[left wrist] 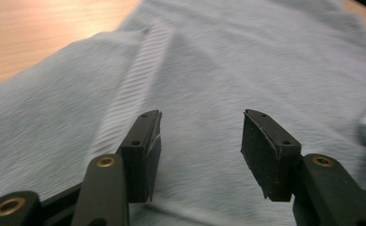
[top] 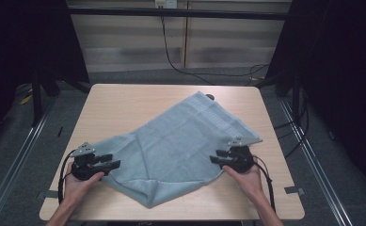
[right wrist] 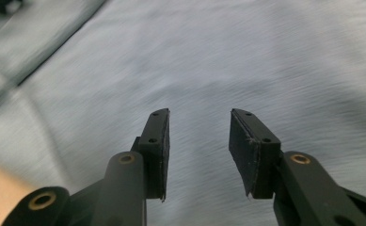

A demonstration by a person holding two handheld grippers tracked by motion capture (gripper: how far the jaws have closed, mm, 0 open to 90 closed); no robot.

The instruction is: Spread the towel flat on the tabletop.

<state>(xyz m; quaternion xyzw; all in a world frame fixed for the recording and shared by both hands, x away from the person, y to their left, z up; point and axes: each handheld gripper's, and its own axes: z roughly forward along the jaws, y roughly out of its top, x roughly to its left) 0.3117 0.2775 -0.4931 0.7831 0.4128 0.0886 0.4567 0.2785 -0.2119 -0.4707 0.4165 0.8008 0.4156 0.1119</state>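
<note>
the towel [top: 180,146] looks soft, light and floppy, best pinched at its 9 and 3 o'clock edges, where the left gripper [top: 111,165] and right gripper [top: 217,159] wait with jaws spread and empty.

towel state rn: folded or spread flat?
Mostly spread, not flat. The light blue terry towel lies open diagonally across the wooden table, but its near-left edge is folded over, with wrinkles near the front corner.

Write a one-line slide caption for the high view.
Two open hand-held grippers, left and right, reach in from opposite sides over a rumpled light blue towel on a wooden table.
</note>
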